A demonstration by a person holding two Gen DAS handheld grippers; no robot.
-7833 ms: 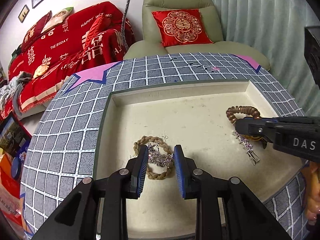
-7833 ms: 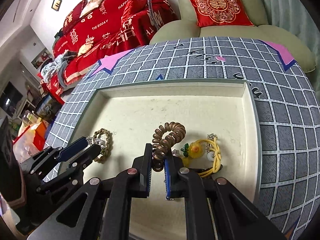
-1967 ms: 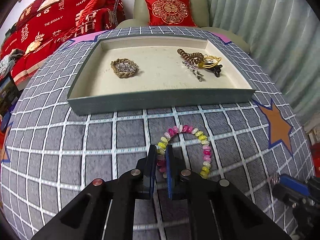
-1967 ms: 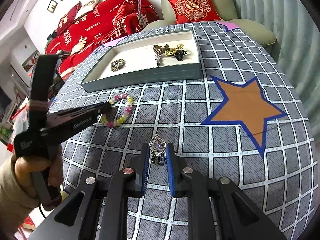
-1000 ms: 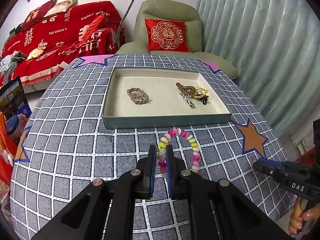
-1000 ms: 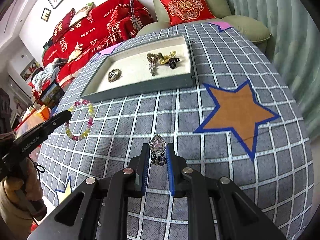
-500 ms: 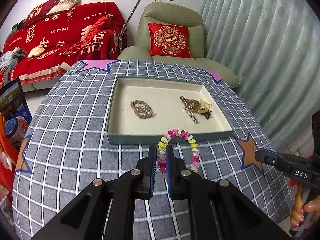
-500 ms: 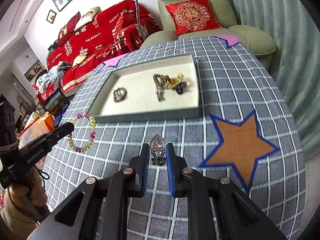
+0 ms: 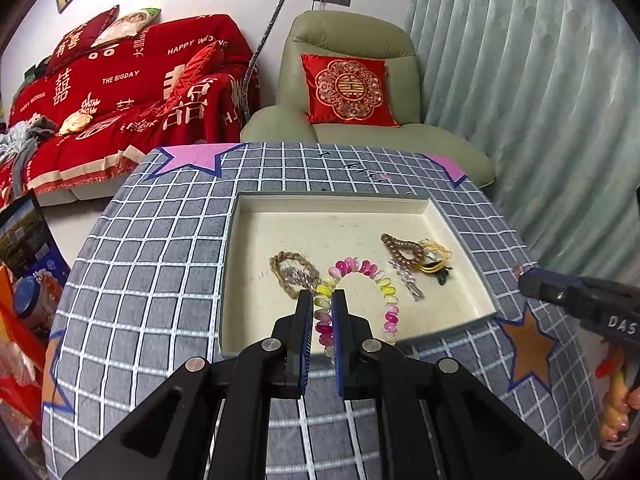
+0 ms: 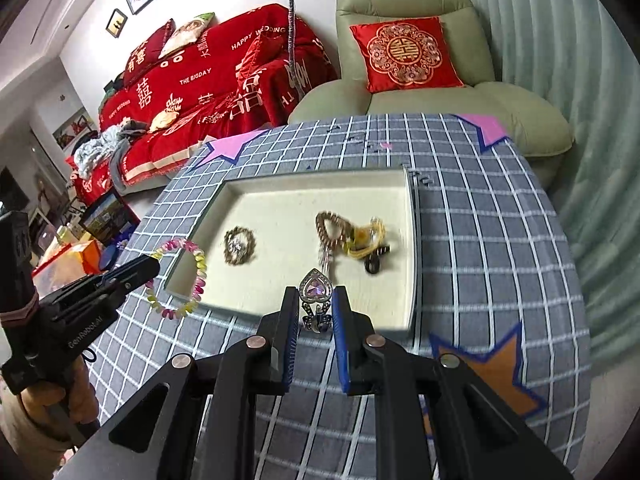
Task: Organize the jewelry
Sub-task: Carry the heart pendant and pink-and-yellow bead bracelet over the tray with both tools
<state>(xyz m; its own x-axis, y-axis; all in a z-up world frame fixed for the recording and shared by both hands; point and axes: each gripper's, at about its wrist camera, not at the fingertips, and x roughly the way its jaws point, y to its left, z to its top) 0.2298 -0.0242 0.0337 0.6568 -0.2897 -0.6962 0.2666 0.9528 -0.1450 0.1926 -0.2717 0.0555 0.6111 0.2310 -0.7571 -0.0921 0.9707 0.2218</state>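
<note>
Both grippers have advanced toward the cream-lined tray point(image 9: 476, 276). Left gripper point(image 9: 322, 310) fingers pinch the glossy pink-and-yellow bead bracelet point(image 9: 384, 284), looping toward one o'clock over the tray. Right gripper point(image 10: 314, 306) fingers clamp a faceted purple heart pendant point(image 10: 316, 290) above the checked worktop point(image 10: 492, 232).

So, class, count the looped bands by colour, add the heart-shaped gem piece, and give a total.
Pink-and-yellow bead bracelet: 1
Tan braided bracelet: 1
Brown coiled band: 1
Yellow band: 1
Purple heart pendant: 1
Total: 5
</note>
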